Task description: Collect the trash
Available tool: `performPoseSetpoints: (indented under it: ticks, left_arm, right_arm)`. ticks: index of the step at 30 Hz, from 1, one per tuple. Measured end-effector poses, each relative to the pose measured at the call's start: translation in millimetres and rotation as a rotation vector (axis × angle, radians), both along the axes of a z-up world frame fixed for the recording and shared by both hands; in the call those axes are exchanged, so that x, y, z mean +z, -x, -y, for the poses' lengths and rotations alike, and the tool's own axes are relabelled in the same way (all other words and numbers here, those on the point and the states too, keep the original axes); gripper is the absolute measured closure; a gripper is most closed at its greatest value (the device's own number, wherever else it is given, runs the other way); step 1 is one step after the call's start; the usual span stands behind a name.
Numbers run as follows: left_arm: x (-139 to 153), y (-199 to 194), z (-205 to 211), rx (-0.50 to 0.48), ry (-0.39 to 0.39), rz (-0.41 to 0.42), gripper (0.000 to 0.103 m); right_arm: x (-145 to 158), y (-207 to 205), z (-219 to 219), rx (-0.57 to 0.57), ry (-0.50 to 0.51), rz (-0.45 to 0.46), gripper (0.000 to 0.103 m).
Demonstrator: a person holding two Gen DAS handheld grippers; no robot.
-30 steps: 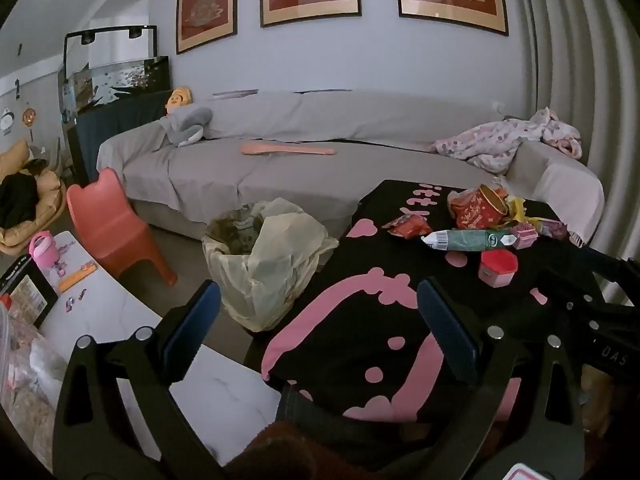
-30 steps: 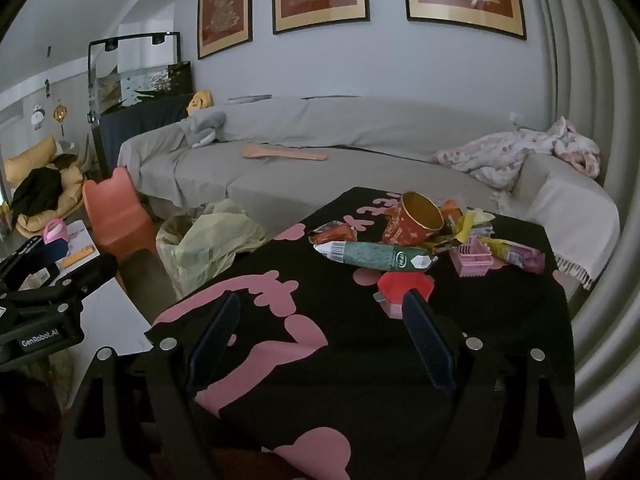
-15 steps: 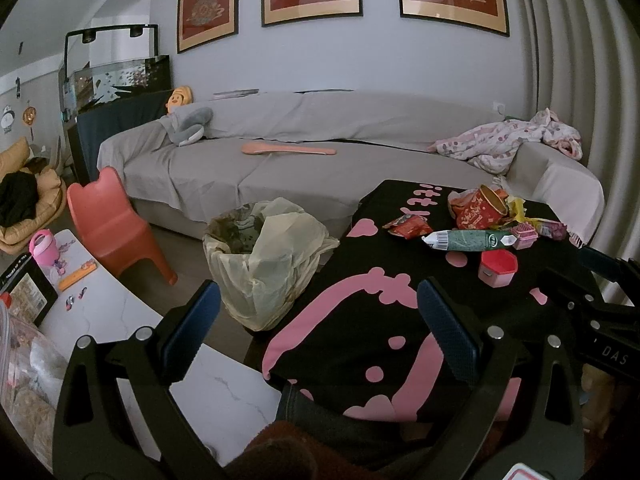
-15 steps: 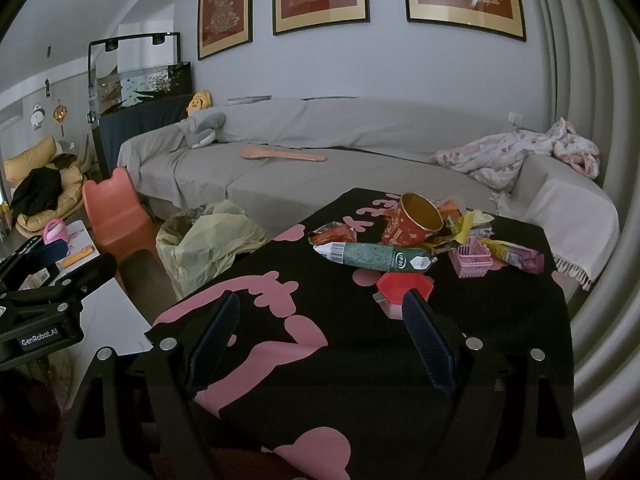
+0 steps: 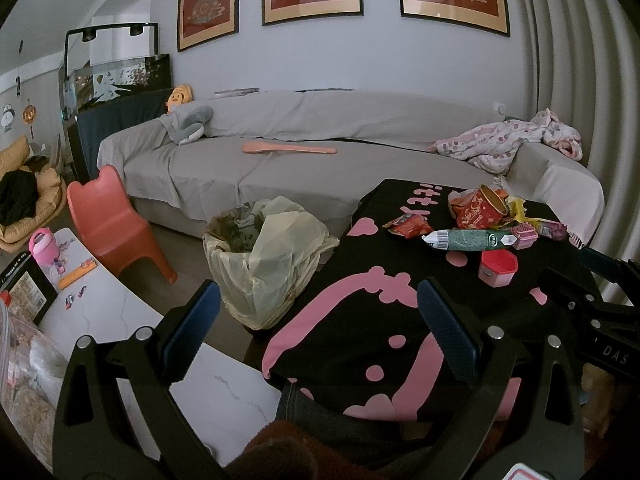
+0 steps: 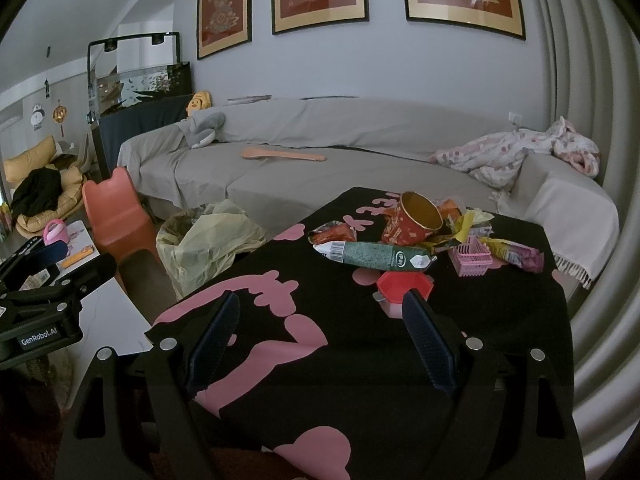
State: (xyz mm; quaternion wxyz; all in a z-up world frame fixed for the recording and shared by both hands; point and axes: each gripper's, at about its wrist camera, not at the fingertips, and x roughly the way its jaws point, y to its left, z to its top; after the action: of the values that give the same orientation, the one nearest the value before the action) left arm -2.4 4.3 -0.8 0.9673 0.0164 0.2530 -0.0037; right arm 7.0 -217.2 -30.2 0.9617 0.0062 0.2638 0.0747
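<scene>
Trash lies piled at the far end of a black table with pink shapes: a red paper cup, a green wrapper, a red snack packet, a red lidded box, a pink mini basket and crumpled yellow wrappers. A bin lined with a yellowish bag stands on the floor left of the table. My right gripper hangs open over the table's near part, short of the pile. My left gripper is open and empty, between bin and table edge.
A grey covered sofa runs behind, with a pink blanket on its right end. An orange child's chair stands left of the bin. A white marble table with small items sits at the near left.
</scene>
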Motion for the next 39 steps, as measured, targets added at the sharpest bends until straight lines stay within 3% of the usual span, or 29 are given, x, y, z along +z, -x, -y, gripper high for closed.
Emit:
performPoseSetpoints:
  ticks: [39]
  left_arm:
    - [0.4,-2.5,0.0,0.0,0.005,-0.004,0.009]
  right_arm:
    - [1.3,0.9,2.2,0.001,-0.001,0.001,0.023]
